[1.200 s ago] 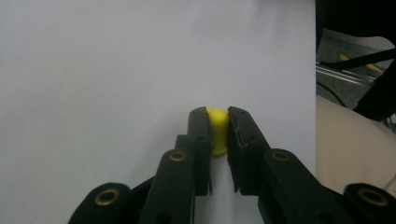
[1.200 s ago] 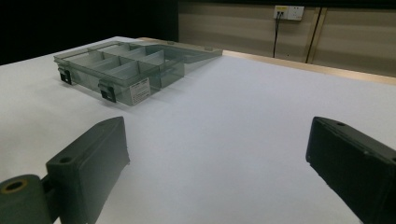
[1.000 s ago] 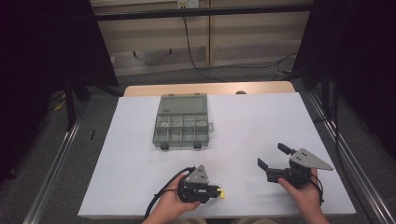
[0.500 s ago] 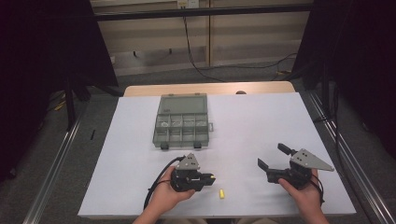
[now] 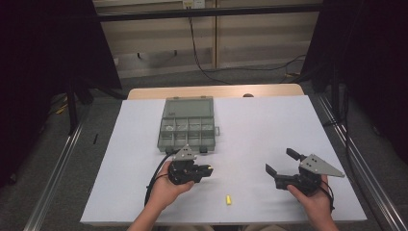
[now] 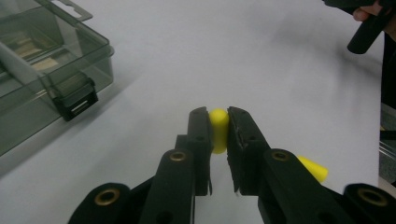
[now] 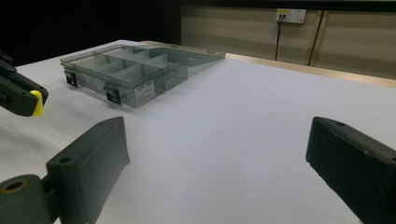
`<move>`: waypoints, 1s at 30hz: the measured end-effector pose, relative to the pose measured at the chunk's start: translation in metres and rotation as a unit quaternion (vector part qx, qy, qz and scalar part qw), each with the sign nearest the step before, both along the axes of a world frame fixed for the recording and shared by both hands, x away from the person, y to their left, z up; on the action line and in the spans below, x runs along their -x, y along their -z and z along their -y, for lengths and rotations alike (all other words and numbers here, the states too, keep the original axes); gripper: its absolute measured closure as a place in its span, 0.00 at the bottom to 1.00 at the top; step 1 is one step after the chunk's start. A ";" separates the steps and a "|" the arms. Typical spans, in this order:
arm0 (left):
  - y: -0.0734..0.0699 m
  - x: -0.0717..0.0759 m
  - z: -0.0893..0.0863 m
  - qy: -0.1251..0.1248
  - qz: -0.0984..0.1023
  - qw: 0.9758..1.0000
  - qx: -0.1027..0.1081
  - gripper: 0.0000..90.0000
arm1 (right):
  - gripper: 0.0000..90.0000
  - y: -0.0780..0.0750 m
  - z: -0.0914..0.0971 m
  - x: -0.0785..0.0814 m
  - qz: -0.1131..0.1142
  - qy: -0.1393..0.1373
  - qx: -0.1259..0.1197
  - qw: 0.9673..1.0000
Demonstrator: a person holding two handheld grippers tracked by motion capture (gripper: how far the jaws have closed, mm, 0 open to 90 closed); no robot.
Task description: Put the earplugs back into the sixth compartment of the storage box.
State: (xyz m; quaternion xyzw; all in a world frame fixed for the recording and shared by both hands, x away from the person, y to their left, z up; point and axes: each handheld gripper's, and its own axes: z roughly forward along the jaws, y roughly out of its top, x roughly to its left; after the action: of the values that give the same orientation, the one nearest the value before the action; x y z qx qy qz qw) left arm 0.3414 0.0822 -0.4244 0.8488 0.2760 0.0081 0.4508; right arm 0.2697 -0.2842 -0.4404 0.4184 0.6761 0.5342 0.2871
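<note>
- The left gripper (image 6: 218,135) is clamped on a small yellow plug (image 6: 218,128), lifted off the white table (image 5: 269,130) just in front of the grey compartment box (image 5: 186,129).
- A second yellow plug (image 5: 229,199) lies on the table near the front edge, between the two hands.
- The right gripper (image 5: 280,161) rests with jaws wide apart, holding nothing.
- Judged from this, one plug is picked up but not yet placed in the box; the other is untouched.
- A white label (image 7: 144,92) sits on the box's front wall; its print is too small to read.
</note>
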 end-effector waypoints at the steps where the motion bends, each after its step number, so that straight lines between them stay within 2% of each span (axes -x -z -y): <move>1: 0.000 -0.001 -0.001 -0.003 -0.002 1.000 0.001 0.89 | 0.06 0.000 0.000 0.000 0.000 0.000 0.000 1.000; 15: -0.007 -0.017 -0.014 -0.037 -0.004 0.999 0.006 0.88 | 0.06 0.000 0.002 0.000 0.000 0.000 -0.003 1.000; 30: -0.017 -0.035 -0.025 -0.067 -0.007 0.998 -0.011 0.89 | 0.06 -0.001 0.001 0.001 0.000 0.001 -0.006 1.000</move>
State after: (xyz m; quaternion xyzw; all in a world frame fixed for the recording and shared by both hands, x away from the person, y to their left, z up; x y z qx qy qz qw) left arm 0.3764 0.1071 -0.4071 0.8335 0.3350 0.0350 0.4380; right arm 0.2688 -0.2854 -0.4397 0.4204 0.6728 0.5378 0.2852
